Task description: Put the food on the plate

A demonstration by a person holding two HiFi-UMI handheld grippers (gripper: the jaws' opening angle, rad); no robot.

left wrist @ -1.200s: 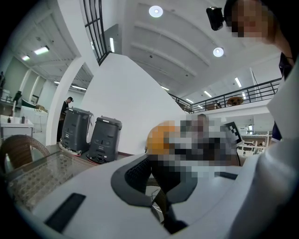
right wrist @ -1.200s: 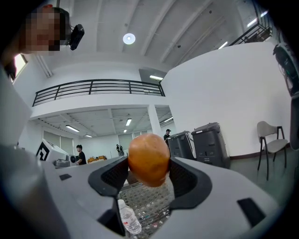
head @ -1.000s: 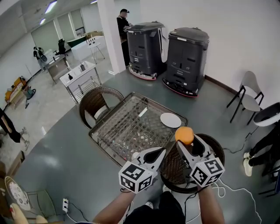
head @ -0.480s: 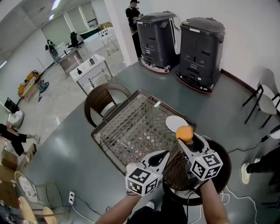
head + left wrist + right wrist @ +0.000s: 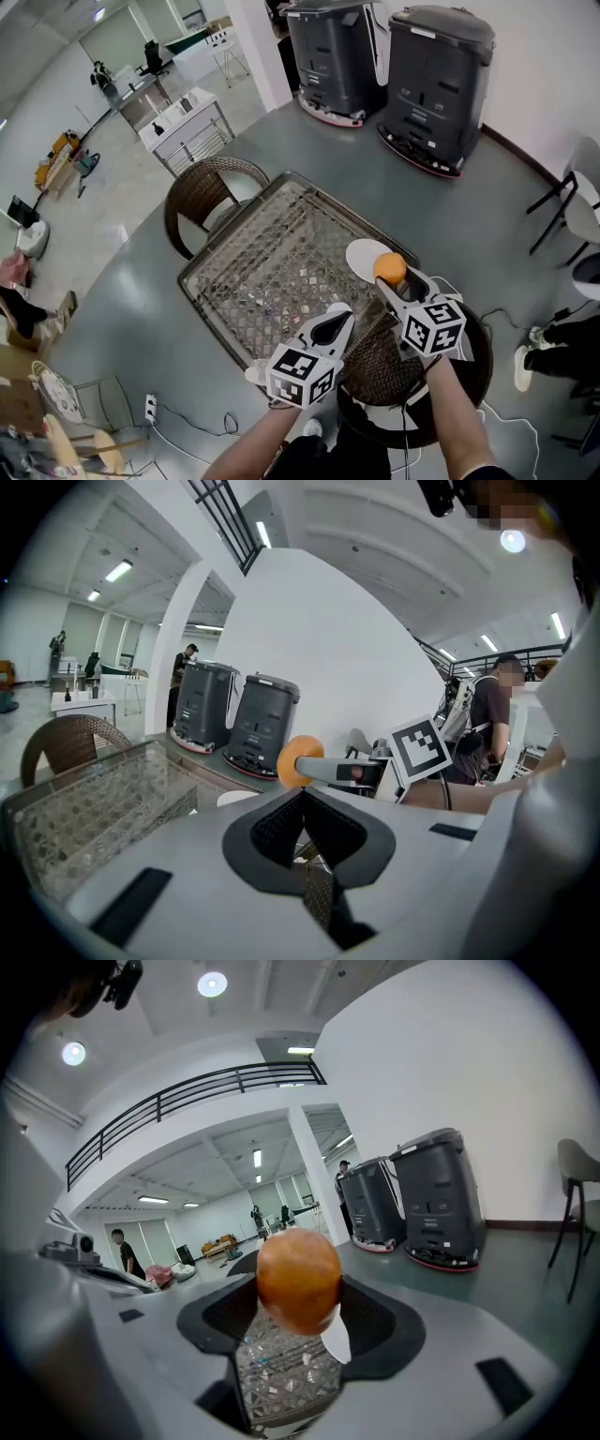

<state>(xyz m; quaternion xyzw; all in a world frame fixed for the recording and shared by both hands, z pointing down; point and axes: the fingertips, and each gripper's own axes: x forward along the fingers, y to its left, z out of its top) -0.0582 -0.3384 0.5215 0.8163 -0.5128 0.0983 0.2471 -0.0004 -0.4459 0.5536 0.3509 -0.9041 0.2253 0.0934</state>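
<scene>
The right tongs (image 5: 397, 285) are clamped on an orange (image 5: 390, 269), one jaw on each side of the fruit, seen close up in the right gripper view w/ the orange (image 5: 298, 1279) filling the gap between the black pads. In the head view the orange sits over the near rim of a white plate (image 5: 360, 253), which lies at the right-hand corner of a glass-topped desk (image 5: 262, 253) w/ a woven pattern under the glass; whether fruit and plate touch can't be told. The left tongs (image 5: 332, 325) hang just beside the right ones, nr the desk's front edge, jaws together w/ nothing between them, as the left gripper view (image 5: 302, 794) shows. That view also catches the orange (image 5: 296, 759) off to the side. One wicker chair (image 5: 200, 199) stands at the desk's far-left side, a second wicker chair (image 5: 375, 361) below the two tongs. In the bkgd, a pair of dark grey machines (image 5: 441, 80) stands against the white wall.
</scene>
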